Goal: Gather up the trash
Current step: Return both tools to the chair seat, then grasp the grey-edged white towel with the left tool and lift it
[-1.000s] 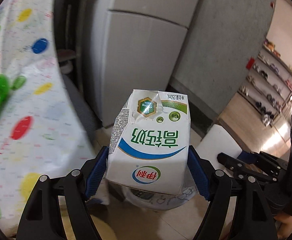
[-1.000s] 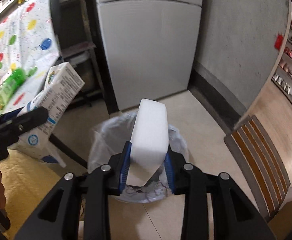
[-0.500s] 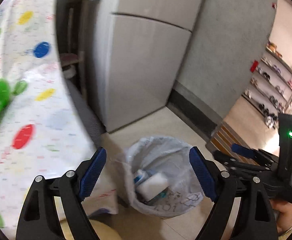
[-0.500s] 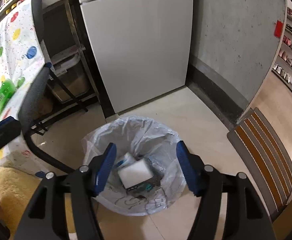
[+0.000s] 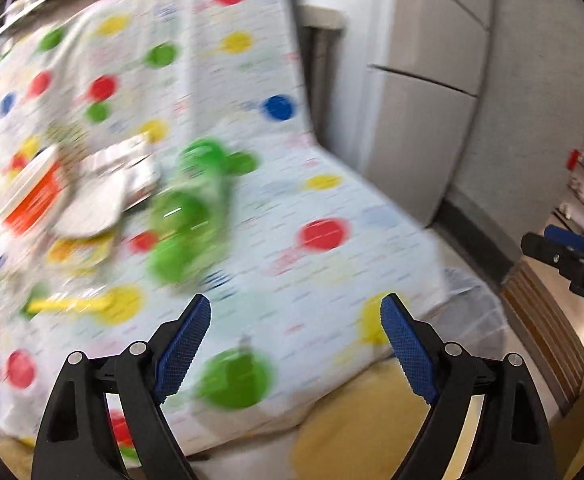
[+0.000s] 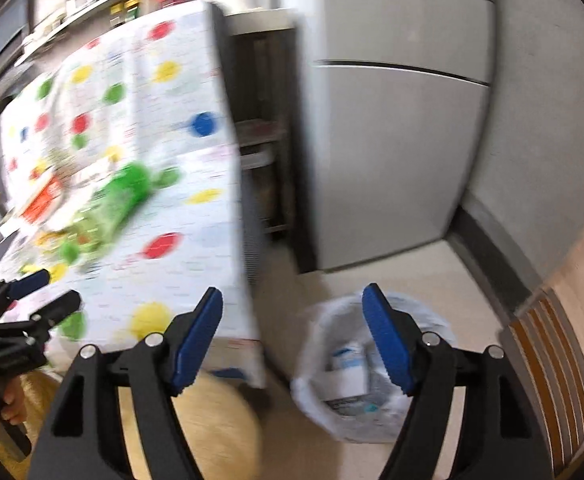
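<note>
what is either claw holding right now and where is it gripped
Nothing. The left claw and the right claw are both open, with bare pads. Cartons lie in the trash bin.

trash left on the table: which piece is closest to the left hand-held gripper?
The green bottle, lying right ahead of the open left hand-held gripper. The orange-and-white packet and white wrapper sit farther back and left; blur hides detail.

The table [image 5: 331,248], under a dotted cloth, carries a blurred green bottle [image 5: 196,204] and an orange-and-white packet [image 5: 36,200] beside it.
</note>
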`<state>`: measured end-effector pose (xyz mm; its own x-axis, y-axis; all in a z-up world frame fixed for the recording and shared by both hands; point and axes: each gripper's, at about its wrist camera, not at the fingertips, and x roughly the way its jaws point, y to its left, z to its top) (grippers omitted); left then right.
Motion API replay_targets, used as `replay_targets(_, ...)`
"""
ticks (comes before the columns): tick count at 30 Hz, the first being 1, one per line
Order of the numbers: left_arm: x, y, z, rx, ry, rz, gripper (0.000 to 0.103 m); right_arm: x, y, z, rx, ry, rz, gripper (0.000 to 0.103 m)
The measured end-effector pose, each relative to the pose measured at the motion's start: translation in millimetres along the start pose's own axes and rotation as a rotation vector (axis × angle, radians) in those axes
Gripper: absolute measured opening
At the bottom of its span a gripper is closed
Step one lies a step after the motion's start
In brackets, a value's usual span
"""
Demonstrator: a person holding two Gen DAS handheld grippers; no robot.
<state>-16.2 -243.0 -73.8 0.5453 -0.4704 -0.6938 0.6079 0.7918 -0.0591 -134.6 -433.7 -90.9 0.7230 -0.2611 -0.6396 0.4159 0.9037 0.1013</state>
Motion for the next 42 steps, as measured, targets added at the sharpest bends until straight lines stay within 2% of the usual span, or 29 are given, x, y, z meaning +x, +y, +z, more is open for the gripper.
replay_targets(8, -24.3, 100.6, -17.3, -0.138, 0.008, 0.149, 0.087, 33.4, 117.2, 15.5, -0.198, 0.060, 0.119, 0.071)
replay_targets(12, -28.6, 142.5, -19.0, -0.210, 0.010, 0.219, 0.087, 40.3, 155.2, 22.9, -0.254, 0.064, 0.152, 0.071)
replay_targets(18, -36.9, 184.9, -15.6, -0.277, 0.019, 0.295, 0.087, 58.7, 192.7, 42.8, -0.258, 0.074, 0.168, 0.074)
replay_targets(21, -39.1, 199.1, -10.7, -0.292, 0.018, 0.306, 0.087, 63.7, 207.5, 53.8, -0.252, 0.067, 0.188, 0.074)
replay_targets(30, -36.5, 244.5, 6.9, -0.299, 0.048, 0.388, 0.087, 95.6, 290.4, 78.9, -0.366, 0.094, 0.313, 0.073)
replay_targets(33, -32.5, 260.5, 9.5, -0.310, 0.064, 0.391, 0.087, 115.0, 316.7, 82.6, -0.392, 0.119, 0.349, 0.068)
replay_targets(37, -27.5, 278.7, 8.1, -0.327, 0.085, 0.394, 0.087, 136.4, 348.8, 84.2, -0.432, 0.146, 0.388, 0.052)
replay_targets(42, -26.1, 297.3, 6.3, -0.350, 0.091, 0.394, 0.087, 159.3, 383.6, 81.0, -0.507, 0.172, 0.413, 0.042)
